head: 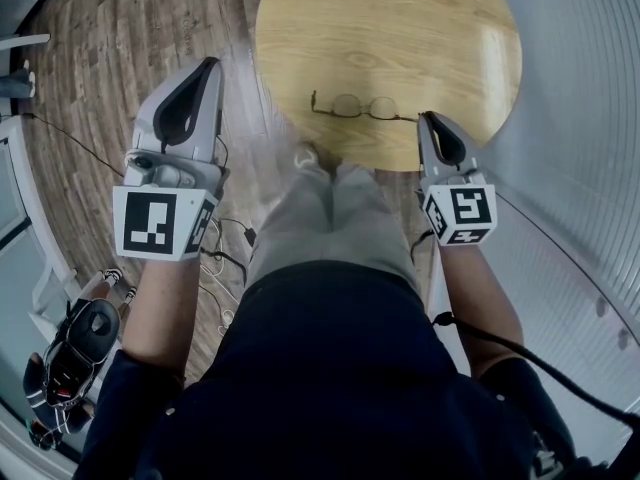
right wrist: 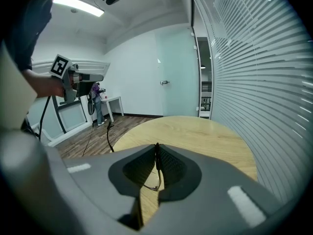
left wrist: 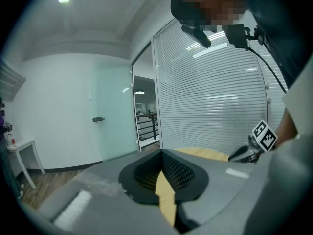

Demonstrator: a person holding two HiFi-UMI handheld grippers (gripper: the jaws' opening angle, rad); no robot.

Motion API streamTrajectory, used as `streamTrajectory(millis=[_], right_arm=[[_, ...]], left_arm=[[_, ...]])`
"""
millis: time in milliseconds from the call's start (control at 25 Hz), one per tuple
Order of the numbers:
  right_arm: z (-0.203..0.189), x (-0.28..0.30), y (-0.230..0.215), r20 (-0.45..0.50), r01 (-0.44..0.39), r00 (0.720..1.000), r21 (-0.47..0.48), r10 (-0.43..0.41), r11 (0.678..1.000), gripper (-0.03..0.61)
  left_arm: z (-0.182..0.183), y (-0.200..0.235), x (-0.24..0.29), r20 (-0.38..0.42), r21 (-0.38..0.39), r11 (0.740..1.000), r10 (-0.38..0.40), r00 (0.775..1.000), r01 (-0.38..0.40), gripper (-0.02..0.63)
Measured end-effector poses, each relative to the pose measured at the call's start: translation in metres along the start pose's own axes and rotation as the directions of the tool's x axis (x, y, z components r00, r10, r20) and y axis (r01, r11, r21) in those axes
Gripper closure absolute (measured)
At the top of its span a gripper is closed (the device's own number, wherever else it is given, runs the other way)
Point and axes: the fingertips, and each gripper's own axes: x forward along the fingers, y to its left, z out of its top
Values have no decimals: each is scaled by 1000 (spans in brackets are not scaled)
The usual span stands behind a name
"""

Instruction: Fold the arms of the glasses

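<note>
Our left tongs [head: 211, 63] hang off the counter's [head: 400, 28] left edge, above the wood floor [head: 100, 58], with the jaws pressed together and nothing between them. The glasses [head: 356, 106] lie on the counter near its front edge, lenses side by side. Our right tongs [head: 424, 117] sit at the counter's front right edge, jaws closed on the thin right arm of the glasses.
</note>
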Motion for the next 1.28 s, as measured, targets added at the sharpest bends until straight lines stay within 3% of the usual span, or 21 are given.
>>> streamTrajectory(millis=[1280], right_arm=[[7,38,47,-66,-80,995,-62,76,995,546]], left_arm=[[-20,42,-33,-9,-52,996,75,997,-76,611]])
